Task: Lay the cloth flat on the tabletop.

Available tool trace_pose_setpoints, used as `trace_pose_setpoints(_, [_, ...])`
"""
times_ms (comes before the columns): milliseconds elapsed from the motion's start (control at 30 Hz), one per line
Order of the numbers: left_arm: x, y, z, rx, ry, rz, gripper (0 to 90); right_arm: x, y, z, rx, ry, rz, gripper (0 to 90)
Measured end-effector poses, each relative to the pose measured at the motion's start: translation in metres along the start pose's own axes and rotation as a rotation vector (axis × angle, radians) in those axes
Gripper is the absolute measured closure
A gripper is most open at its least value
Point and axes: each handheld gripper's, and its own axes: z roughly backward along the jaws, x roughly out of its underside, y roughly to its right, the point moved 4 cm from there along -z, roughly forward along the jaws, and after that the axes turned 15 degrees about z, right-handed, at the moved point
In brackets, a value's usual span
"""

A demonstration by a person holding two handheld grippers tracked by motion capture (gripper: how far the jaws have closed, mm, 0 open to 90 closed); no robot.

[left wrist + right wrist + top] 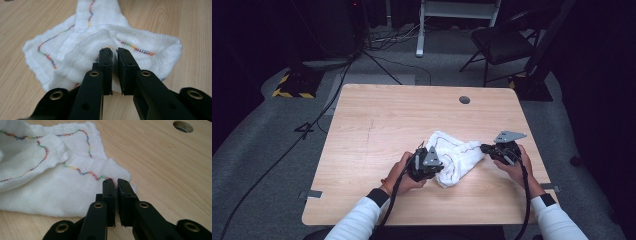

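**Pinching a white cloth at both ends**

Lying crumpled on the near half of the table (377, 120), the white cloth (455, 157) sits between both grippers. The high view places the left gripper (428, 161) at its left edge and the right gripper (490, 149) at its right corner. Close up, each gripper view adds rainbow stitching along the hems, and shows each gripper's fingers (106, 62) nipped narrowly onto a cloth fold.
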Motion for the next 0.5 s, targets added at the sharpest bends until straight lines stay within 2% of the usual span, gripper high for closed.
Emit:
trace_pose_setpoints(133, [0.009, -0.005, 0.011, -0.018, -0.018, -0.01, 84.8, -0.002, -0.006, 0.013, -0.012, 0.031, 0.008, 85.3])
trace_pose_setpoints(267, [0.023, -0.013, 0.02, -0.049, -0.056, -0.004, 84.9, -0.001, -0.011, 0.023, -0.02, 0.054, 0.005, 84.8])
trace_pose_setpoints(333, [0.034, -0.02, 0.024, -0.062, -0.077, 0.019, 84.8, 0.002, -0.016, 0.026, -0.03, 0.048, 0.009, 84.3])
trace_pose_setpoints(433, [0.048, -0.029, 0.03, -0.058, -0.097, 0.068, 84.6, 0.008, -0.024, 0.027, -0.052, 0.027, 0.014, 82.5])
trace_pose_setpoints(500, [0.058, -0.032, 0.032, -0.049, -0.102, 0.103, 84.3, 0.011, -0.028, 0.025, -0.048, -0.002, 0.031, 74.8])
